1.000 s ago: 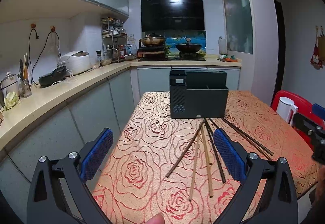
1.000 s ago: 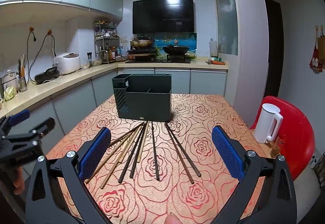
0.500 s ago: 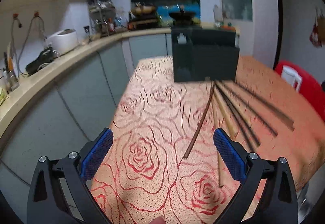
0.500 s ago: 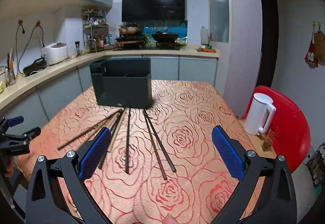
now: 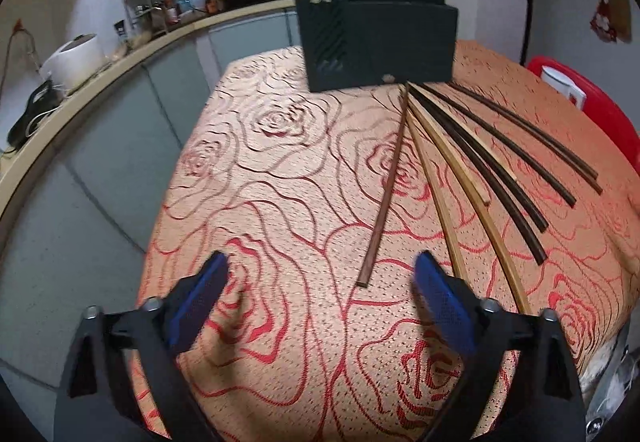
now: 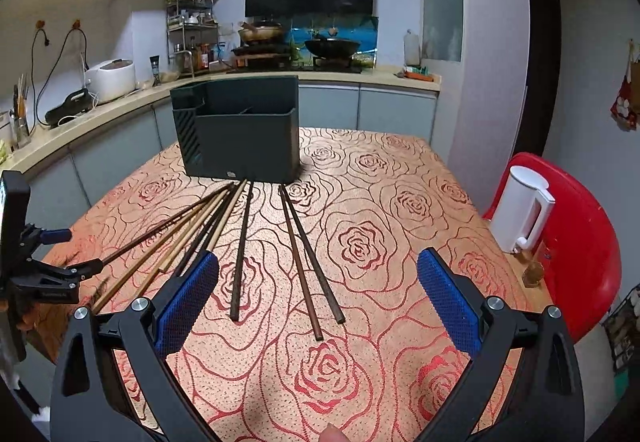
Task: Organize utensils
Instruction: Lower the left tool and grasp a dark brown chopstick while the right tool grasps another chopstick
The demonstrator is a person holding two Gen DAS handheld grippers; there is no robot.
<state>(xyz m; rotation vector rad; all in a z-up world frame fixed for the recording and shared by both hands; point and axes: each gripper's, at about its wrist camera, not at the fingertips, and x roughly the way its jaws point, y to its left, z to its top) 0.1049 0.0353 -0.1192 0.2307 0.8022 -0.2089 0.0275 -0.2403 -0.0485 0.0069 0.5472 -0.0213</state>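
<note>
Several chopsticks fan out on the rose-patterned tablecloth in front of a dark utensil holder [image 5: 376,37], also in the right wrist view [image 6: 240,133]. My left gripper [image 5: 320,278] is open and low over the table, its fingers straddling the near end of a brown chopstick [image 5: 386,185]. Lighter bamboo chopsticks [image 5: 452,165] and dark ones [image 5: 492,157] lie to its right. My right gripper [image 6: 318,278] is open and empty above the near ends of two dark chopsticks [image 6: 304,242]. The left gripper shows at the left edge [image 6: 52,274].
A white kettle [image 6: 520,209] stands on a red chair [image 6: 580,242] right of the table. A kitchen counter [image 6: 100,109] with a rice cooker [image 6: 110,79] runs along the left. The table's left edge [image 5: 176,161] drops off beside the left gripper.
My left gripper has dropped and moved forward toward the leftmost brown chopstick. My right gripper has moved a little closer to the chopsticks. Both stay open.
</note>
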